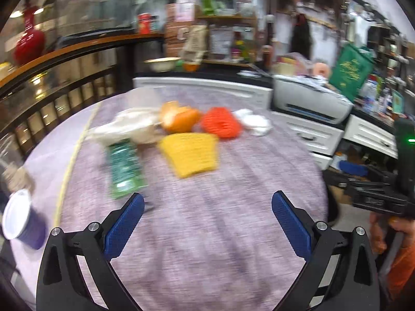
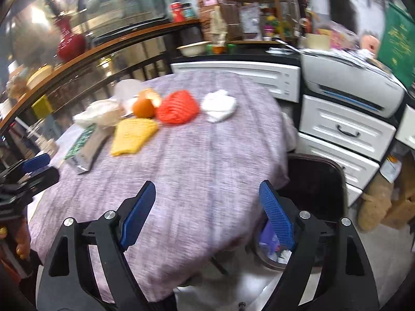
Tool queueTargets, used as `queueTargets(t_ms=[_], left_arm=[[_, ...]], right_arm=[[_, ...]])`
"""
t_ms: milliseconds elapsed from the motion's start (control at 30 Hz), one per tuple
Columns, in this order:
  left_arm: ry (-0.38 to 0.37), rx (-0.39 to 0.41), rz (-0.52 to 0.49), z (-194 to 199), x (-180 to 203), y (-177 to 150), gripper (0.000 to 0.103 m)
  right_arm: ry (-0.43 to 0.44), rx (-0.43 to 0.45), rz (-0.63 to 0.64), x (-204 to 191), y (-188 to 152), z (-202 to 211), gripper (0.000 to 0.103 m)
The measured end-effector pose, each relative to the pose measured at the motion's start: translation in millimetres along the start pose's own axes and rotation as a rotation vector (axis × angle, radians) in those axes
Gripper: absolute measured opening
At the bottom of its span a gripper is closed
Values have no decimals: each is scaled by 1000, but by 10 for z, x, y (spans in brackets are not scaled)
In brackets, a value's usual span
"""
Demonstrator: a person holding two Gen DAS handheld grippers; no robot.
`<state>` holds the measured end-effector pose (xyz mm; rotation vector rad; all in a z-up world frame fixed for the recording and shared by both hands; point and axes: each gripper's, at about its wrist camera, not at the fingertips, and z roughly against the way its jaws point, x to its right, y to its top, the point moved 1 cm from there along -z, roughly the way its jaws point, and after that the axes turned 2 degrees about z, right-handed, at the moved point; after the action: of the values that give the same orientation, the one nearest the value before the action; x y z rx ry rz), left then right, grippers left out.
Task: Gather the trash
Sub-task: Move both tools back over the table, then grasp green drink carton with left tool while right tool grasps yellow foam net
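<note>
On the purple tablecloth [image 1: 207,220] [image 2: 181,168] lies a cluster of trash: a yellow foam net [image 1: 189,154] [image 2: 135,136], an orange foam net [image 1: 220,123] [image 2: 177,110], orange peel [image 1: 179,119] [image 2: 145,105], a crumpled white tissue [image 1: 253,121] [image 2: 219,105], a green wrapper [image 1: 124,171] [image 2: 81,142] and a beige crumpled bag [image 1: 129,127] [image 2: 103,114]. My left gripper [image 1: 207,203] hovers open and empty over the near part of the table. Also open and empty, my right gripper [image 2: 207,193] hangs over the table's near right edge.
A purple paper cup [image 1: 23,220] lies at the table's left edge. Below the right side stands a bin [image 2: 272,254] with trash in it, by a dark chair [image 2: 316,181]. White drawers [image 2: 345,129] and a printer [image 2: 350,88] stand to the right. A hand [image 1: 389,230] grips the other gripper.
</note>
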<state>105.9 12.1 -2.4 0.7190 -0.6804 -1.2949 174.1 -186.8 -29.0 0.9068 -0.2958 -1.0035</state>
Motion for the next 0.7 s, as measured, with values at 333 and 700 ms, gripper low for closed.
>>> queueTargets(t_ms=[333,700], left_arm=[[119,-47,163,-205,-824,120,97],[91,-168,196,-700,-1044,319,96]], right_arm=[[90,-44,79,-470,154,-227,81],[132,-87,129,-756,234,-479,81]])
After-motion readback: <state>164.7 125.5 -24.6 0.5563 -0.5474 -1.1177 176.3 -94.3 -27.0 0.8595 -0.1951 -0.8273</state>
